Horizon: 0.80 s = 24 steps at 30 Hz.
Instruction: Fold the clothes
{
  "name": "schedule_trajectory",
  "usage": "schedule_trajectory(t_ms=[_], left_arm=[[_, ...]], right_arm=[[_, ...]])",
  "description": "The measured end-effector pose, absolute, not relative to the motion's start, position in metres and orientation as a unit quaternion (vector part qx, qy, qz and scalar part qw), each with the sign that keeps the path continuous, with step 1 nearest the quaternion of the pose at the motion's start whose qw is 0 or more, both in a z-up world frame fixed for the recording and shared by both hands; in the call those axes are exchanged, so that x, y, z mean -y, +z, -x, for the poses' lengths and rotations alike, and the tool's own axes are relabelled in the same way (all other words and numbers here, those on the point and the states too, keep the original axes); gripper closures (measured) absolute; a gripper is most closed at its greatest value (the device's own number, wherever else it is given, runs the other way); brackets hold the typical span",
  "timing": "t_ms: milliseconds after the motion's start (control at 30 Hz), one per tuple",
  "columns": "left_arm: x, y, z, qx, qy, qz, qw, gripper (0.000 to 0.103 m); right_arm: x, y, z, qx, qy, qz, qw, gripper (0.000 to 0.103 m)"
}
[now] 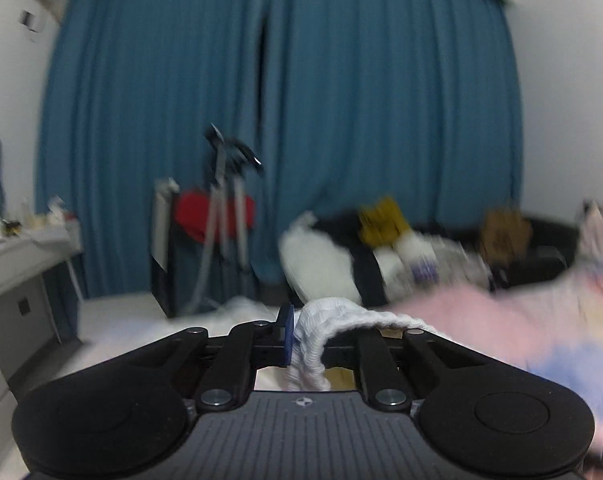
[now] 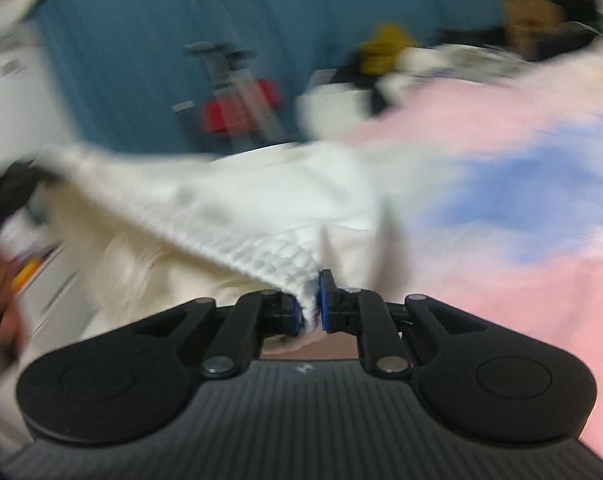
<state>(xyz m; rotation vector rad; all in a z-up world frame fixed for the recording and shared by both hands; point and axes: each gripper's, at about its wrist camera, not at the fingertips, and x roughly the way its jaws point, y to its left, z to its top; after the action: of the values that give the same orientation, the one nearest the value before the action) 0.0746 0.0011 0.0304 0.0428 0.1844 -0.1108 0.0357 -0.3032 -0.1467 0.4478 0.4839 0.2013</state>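
Tripod [image 1: 225, 216] sharp left view; garment [image 2: 237, 220] right.

One white garment [image 2: 229, 208], two grippers, left [image 1: 301, 340] and right [image 2: 311, 308], one pink blanket [image 2: 481, 140], one tripod [image 1: 225, 216] at frame centre-left.

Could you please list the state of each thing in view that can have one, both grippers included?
Left gripper: shut on the white garment's ribbed edge.
Right gripper: shut on the white garment.
White garment: lifted, stretched between the grippers, unfolded.
Blue curtains: drawn nearly shut, a narrow gap at the middle.
Pink and blue blanket: spread out.
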Motion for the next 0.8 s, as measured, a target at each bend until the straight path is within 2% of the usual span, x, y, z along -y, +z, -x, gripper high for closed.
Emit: schedule_trajectory(t_ms=[167, 300, 433, 600, 800], left_arm=[[-0.088, 0.085, -0.073, -0.087, 0.002, 0.013, 0.996, 0.092], [-0.162, 0.089, -0.079, -0.105, 0.069, 0.029, 0.992, 0.092], [-0.233, 0.034, -0.101, -0.187, 0.131, 0.034, 0.973, 0.092], [-0.281, -0.068, -0.116, -0.291, 0.156, 0.086, 0.940, 0.092], [-0.310, -0.113, -0.112, -0.333, 0.159, 0.142, 0.918, 0.087]], right_arm=[[0.204, -0.113, -0.023, -0.232, 0.232, -0.217, 0.919, 0.090], [0.123, -0.106, -0.034, -0.247, 0.335, -0.213, 0.884, 0.089], [0.058, -0.140, -0.057, -0.296, 0.396, -0.167, 0.853, 0.086], [0.031, -0.206, -0.078, -0.386, 0.390, -0.146, 0.824, 0.086], [0.035, -0.204, -0.064, -0.362, 0.403, -0.122, 0.831, 0.082]])
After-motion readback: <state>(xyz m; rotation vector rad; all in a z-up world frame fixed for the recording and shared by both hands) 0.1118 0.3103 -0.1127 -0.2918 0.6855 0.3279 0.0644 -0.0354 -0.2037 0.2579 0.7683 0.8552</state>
